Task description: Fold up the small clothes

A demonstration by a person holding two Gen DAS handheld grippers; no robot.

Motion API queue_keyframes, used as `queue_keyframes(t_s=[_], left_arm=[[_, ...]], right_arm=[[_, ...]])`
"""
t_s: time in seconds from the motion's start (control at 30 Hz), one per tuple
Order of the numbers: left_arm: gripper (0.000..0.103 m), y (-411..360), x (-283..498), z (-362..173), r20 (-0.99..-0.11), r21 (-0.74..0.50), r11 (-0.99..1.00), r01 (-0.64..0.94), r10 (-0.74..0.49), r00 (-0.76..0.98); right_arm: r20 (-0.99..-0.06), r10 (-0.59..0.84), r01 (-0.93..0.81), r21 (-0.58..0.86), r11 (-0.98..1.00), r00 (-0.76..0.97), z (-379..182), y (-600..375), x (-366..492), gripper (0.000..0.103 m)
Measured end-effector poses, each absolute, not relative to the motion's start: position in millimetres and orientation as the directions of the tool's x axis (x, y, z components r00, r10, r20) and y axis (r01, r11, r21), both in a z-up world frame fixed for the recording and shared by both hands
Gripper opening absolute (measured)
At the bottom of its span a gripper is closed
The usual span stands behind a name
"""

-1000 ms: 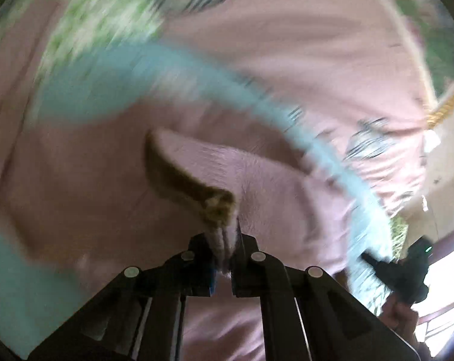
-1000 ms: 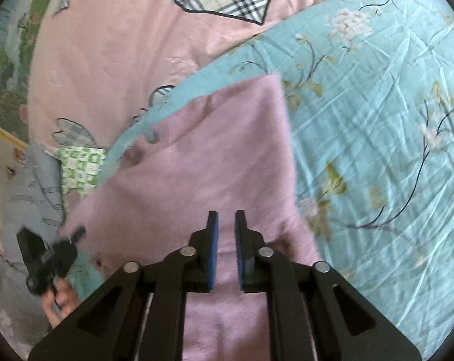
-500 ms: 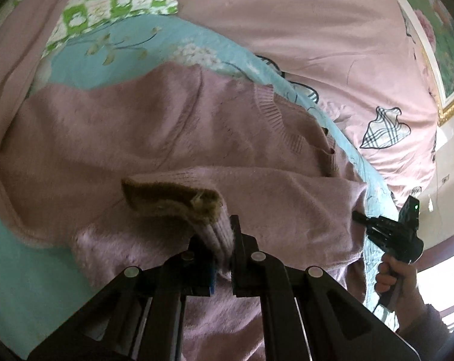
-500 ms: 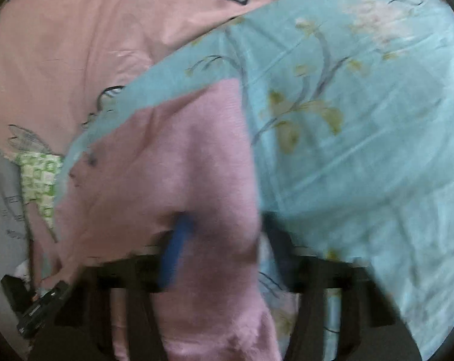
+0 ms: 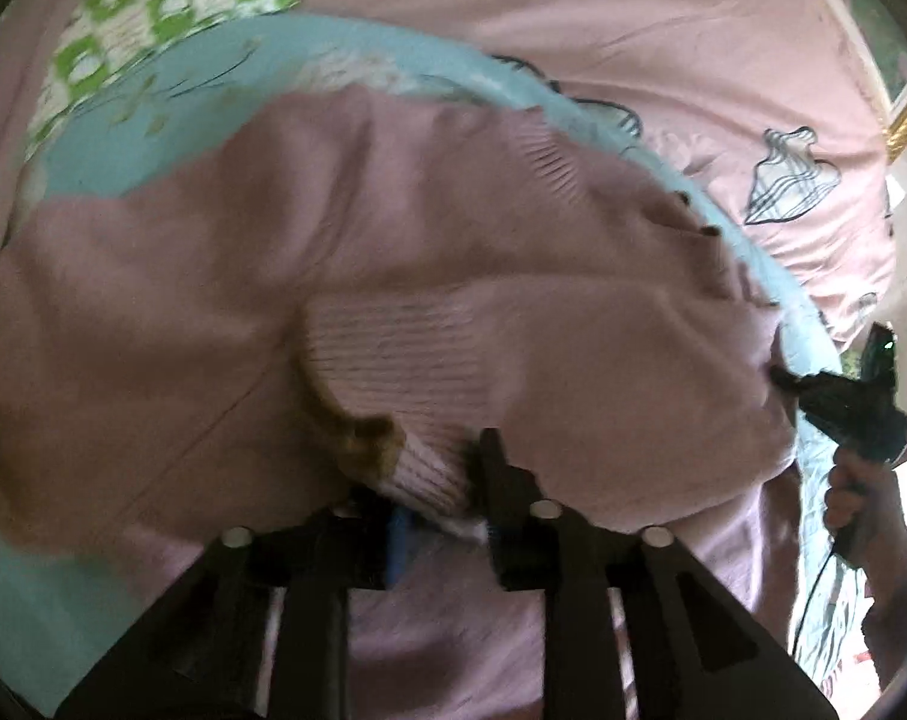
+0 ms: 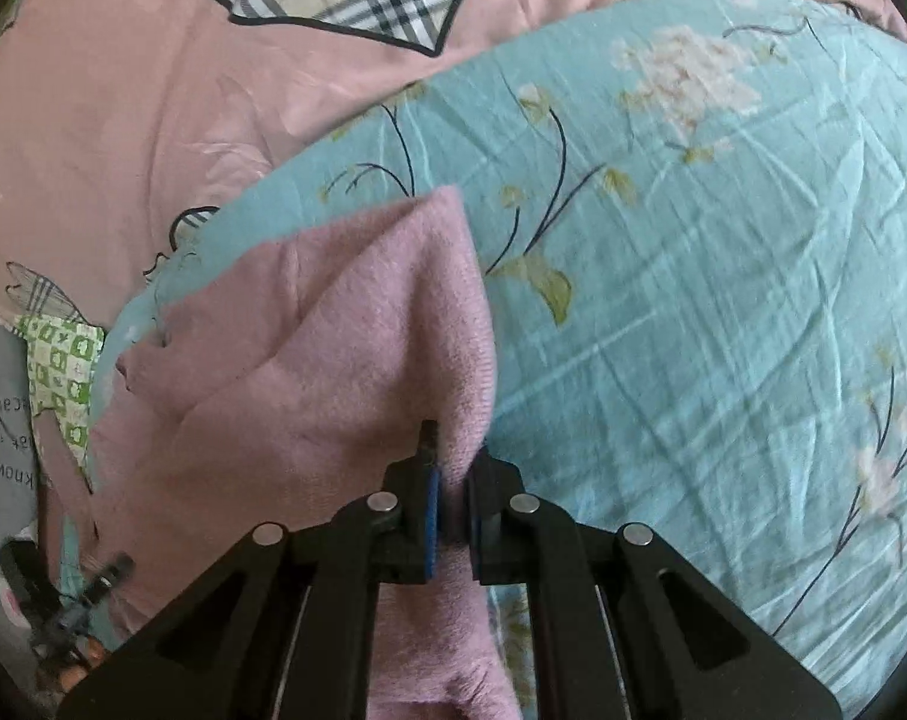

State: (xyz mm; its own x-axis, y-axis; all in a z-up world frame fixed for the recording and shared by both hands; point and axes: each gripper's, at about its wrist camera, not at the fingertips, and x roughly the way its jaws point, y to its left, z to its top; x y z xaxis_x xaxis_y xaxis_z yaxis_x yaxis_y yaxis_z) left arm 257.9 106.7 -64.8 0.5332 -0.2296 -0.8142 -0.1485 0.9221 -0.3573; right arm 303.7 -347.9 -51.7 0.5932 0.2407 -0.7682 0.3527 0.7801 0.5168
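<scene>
**Soft knit, best held at its ribbed edges**

The pink sweater (image 5: 429, 252) looks light, limp and fuzzy — likely to sag and slide unless pinched at a cuff or side edge. It lies spread on a teal floral cloth (image 6: 693, 252) over a pink bedspread (image 5: 633, 30). The left gripper (image 5: 435, 480) has just been opening; its jaws stand slightly apart with the ribbed, brown-lined cuff (image 5: 405, 384) between them, grip loosened. The right gripper (image 6: 450, 483) is clamped nearly closed on a raised fold of the sweater's edge.

To your right the teal floral sheet (image 6: 693, 300) lies bare and passable; leftward the pink sweater (image 6: 309, 372) covers it, probably soft underfoot.
</scene>
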Motion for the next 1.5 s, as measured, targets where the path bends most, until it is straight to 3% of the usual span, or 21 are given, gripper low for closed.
queue_keyframes(t_s=[0.13,0.2,0.27,0.4,0.47,0.57,0.7,1.03,1.1,1.17,1.23,1.5], left_arm=[[0.04,122.5,237.7,-53.3,-0.806,-0.354,0.919,-0.171,-0.207,0.554],[0.041,132.5,228.0,-44.5,-0.808,-0.336,0.923,-0.187,-0.181,0.561],[0.048,144.4,213.0,-33.1,-0.805,-0.323,0.925,-0.198,-0.159,0.571],[0.059,177.6,198.8,-15.6,-0.799,-0.28,0.924,-0.259,-0.075,0.597],[0.069,193.2,200.1,-8.2,-0.799,-0.245,0.923,-0.295,-0.02,0.601],[0.08,219.5,215.3,0.3,-0.811,-0.119,0.916,-0.382,0.132,0.57],[0.081,257.3,245.3,-0.5,-0.815,0.018,0.883,-0.469,0.285,0.504],[0.081,317.8,328.2,-26.9,-0.822,0.228,0.796,-0.561,0.466,0.327],[0.069,329.5,332.7,-27.8,-0.825,0.211,0.787,-0.58,0.462,0.326],[0.03,334.7,332.9,-26.7,-0.826,0.204,0.792,-0.576,0.455,0.332],[0.006,339.5,328.9,-23.4,-0.841,0.136,0.821,-0.554,0.391,0.373],[0.003,310.4,283.2,17.2,-0.791,-0.086,0.894,-0.439,0.207,0.576]], right_arm=[[-0.795,0.197,0.398,0.481,0.781,0.574,-40.3,-343.6,297.9,0.022],[-0.778,0.201,0.394,0.5,0.771,0.595,-28.7,-339.4,285.7,0.028],[-0.762,0.215,0.372,0.516,0.772,0.611,-20.4,-331.4,274.3,0.041],[-0.726,0.29,0.294,0.561,0.774,0.624,-9.7,-304.2,251.8,0.044],[-0.722,0.333,0.263,0.577,0.773,0.606,-10.7,-288.6,246.7,0.045],[-0.725,0.393,0.217,0.59,0.778,0.565,-13.7,-264.3,240.9,0.045],[-0.729,0.449,0.18,0.605,0.775,0.517,-18.6,-239.8,232.0,0.045],[-0.734,0.488,0.168,0.618,0.768,0.472,-18.7,-233.6,224.1,0.045],[-0.735,0.484,0.174,0.618,0.767,0.474,-19.2,-235.9,221.9,0.045],[-0.736,0.483,0.179,0.618,0.766,0.474,-20.1,-237.1,220.8,0.045],[-0.737,0.48,0.181,0.616,0.767,0.476,-20.8,-237.0,220.0,0.045],[-0.719,0.483,0.178,0.631,0.755,0.5,-18.2,-233.1,224.2,0.045]])
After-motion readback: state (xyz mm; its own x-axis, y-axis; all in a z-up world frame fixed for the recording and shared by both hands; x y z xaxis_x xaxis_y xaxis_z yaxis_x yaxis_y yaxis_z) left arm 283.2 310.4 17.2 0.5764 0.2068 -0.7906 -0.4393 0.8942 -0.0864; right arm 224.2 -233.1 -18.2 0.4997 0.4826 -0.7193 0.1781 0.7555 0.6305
